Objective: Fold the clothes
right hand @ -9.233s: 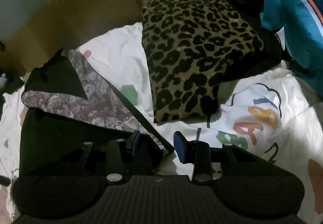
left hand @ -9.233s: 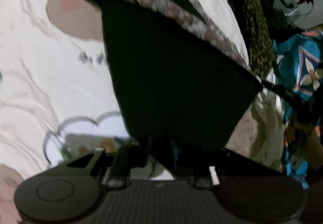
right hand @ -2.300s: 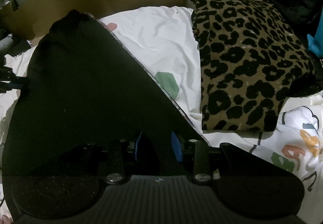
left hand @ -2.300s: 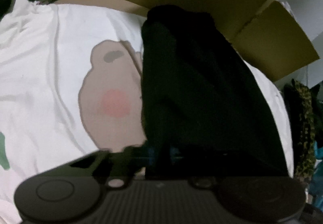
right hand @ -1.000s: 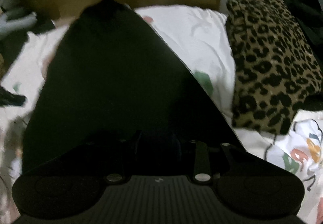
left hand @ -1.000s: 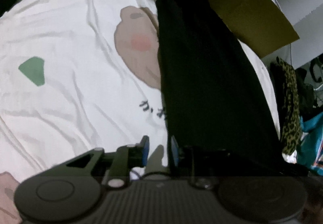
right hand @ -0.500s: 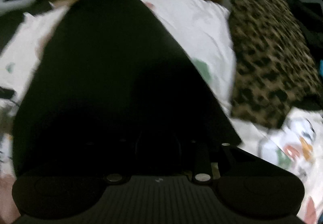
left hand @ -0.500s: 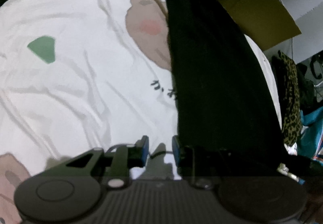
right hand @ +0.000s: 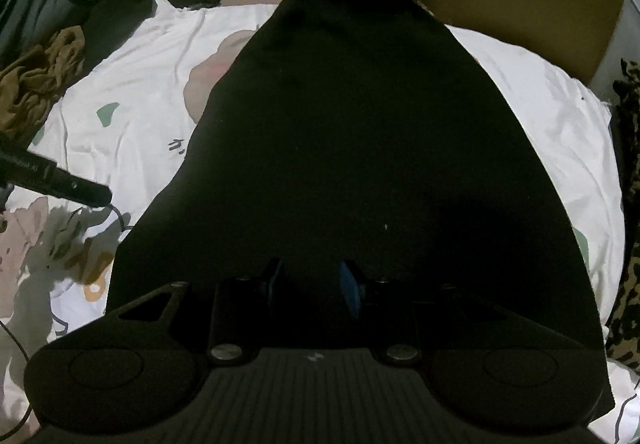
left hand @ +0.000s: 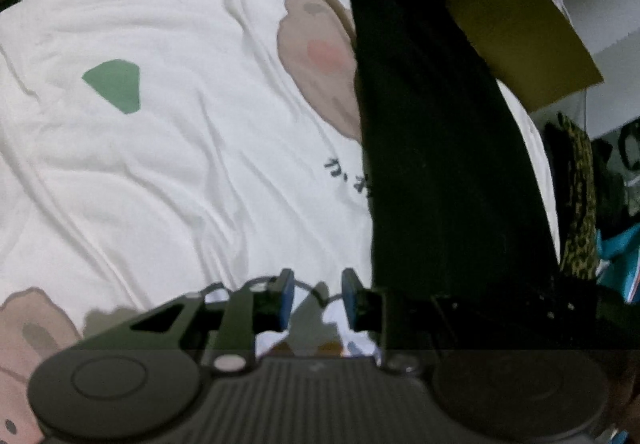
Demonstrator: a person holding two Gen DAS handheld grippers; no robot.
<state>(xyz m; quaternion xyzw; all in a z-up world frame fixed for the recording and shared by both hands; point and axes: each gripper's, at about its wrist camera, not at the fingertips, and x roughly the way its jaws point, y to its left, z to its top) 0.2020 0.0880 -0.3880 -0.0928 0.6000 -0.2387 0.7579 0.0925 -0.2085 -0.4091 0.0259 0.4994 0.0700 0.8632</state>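
Black folded garment [left hand: 448,164] lies lengthwise on my white printed bedsheet [left hand: 160,164] in the left wrist view, just right of my left gripper [left hand: 316,298], whose jaws stand apart over bare sheet. Cardboard [left hand: 520,24] lies beyond. Right wrist view: my right gripper [right hand: 312,284] hovers over the garment's near edge, jaws spread; whether they pinch cloth I cannot tell.
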